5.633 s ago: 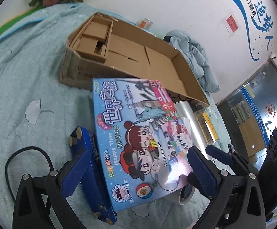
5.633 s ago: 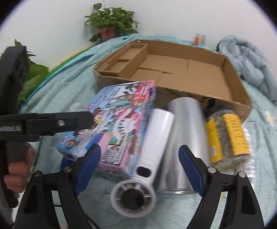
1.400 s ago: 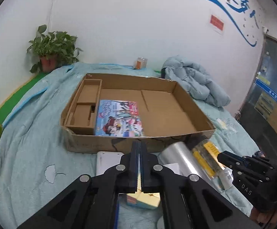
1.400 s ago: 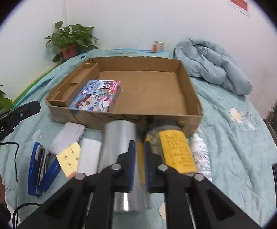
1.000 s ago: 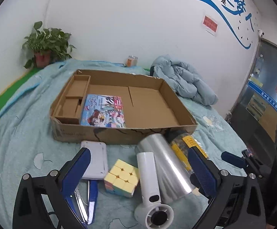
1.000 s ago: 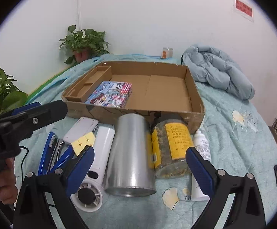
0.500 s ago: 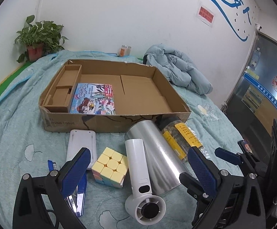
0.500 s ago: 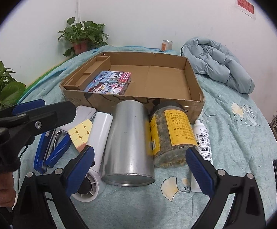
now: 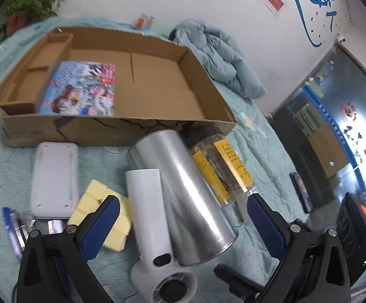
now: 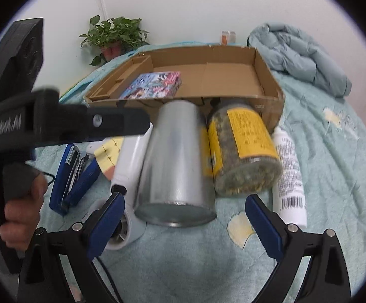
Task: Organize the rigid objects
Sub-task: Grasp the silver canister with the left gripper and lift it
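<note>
A flat cardboard box [image 9: 157, 93] lies on the bed with a colourful picture box [image 9: 79, 88] inside at its left. In front lie a silver cylinder can [image 9: 183, 197], a white handheld fan [image 9: 150, 217], a yellow-labelled jar [image 9: 220, 169], a yellow cube [image 9: 99, 214], a white flat device [image 9: 54, 179] and a blue stapler [image 10: 74, 176]. My left gripper [image 9: 183, 224] is open, low over the fan and can. My right gripper [image 10: 185, 219] is open, just before the can's [image 10: 175, 161] end. A white bottle [image 10: 288, 174] lies right of the jar [image 10: 241, 149].
A crumpled grey-blue jacket [image 9: 220, 55] lies behind the box at the right. A potted plant [image 10: 114, 38] stands at the back left corner. A small orange jar [image 10: 228, 36] stands by the wall. A phone [image 9: 300, 189] lies on the teal bedspread at the right.
The picture box went from in front of me into the cardboard box. Both grippers shut, then opened again. Both have since dropped lower and closer to the can and fan.
</note>
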